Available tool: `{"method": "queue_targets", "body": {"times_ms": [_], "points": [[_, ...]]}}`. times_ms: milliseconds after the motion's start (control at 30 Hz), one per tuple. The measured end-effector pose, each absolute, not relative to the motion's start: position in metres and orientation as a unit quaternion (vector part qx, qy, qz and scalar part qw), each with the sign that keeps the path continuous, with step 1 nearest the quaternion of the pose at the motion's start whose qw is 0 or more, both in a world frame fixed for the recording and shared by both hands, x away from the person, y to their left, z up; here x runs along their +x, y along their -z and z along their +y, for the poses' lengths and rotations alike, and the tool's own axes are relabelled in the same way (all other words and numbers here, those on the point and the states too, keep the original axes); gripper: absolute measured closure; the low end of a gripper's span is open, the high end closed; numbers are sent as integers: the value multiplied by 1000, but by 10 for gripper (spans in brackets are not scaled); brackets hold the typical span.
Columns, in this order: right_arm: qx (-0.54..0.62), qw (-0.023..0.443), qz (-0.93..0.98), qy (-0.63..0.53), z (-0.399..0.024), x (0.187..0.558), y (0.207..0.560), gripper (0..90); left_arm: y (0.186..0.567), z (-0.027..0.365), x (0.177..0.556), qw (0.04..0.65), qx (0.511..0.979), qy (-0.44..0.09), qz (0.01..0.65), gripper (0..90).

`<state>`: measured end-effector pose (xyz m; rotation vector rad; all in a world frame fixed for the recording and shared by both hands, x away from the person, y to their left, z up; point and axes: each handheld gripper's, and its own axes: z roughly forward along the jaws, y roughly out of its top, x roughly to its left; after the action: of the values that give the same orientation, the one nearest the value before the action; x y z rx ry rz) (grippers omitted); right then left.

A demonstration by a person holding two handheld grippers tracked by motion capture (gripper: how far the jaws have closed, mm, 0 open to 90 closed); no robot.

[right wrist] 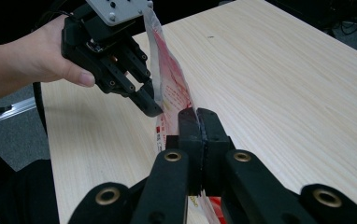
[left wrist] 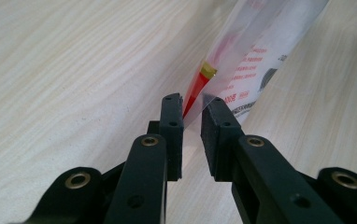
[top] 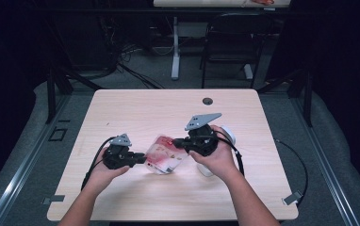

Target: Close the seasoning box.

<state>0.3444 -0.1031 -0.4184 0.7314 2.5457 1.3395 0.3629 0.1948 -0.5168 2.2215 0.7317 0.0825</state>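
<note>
My left gripper (top: 138,159) hid the bag's left edge in the high view, and the print on the plastic bag (top: 165,155) was too small to read. A white object (top: 228,135) behind my right hand (top: 218,157) was mostly covered, so I could not tell what it was.

The surface was a pale wooden table (top: 168,113) with one dark round hole (top: 208,100) near its far edge. Grey floor lay around it, with a black chair (top: 230,42) and cables at the top of the frame, the rest of the room dark.

I counted one bag, two grippers, one chair. The bag, clear with red printing, sat at the frame's middle, between my grippers and lifted off the table. My left jaws stood slightly apart with the bag's corner in the gap; I could not tell whether the pads pressed it. My right gripper (top: 178,141) was clamped tight on the bag's other edge.
</note>
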Motion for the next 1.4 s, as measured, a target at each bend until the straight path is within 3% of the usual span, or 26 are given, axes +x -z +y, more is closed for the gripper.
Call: {"method": "queue_targets", "body": {"times_ms": [967,1400], "points": [[223,63,854,-466,-86,344,419,823,506,200,358,415,863,-39,285,613],[207,52,856,-471,-67,344,411,746,504,209,356,424,858,-42,289,523]]}}
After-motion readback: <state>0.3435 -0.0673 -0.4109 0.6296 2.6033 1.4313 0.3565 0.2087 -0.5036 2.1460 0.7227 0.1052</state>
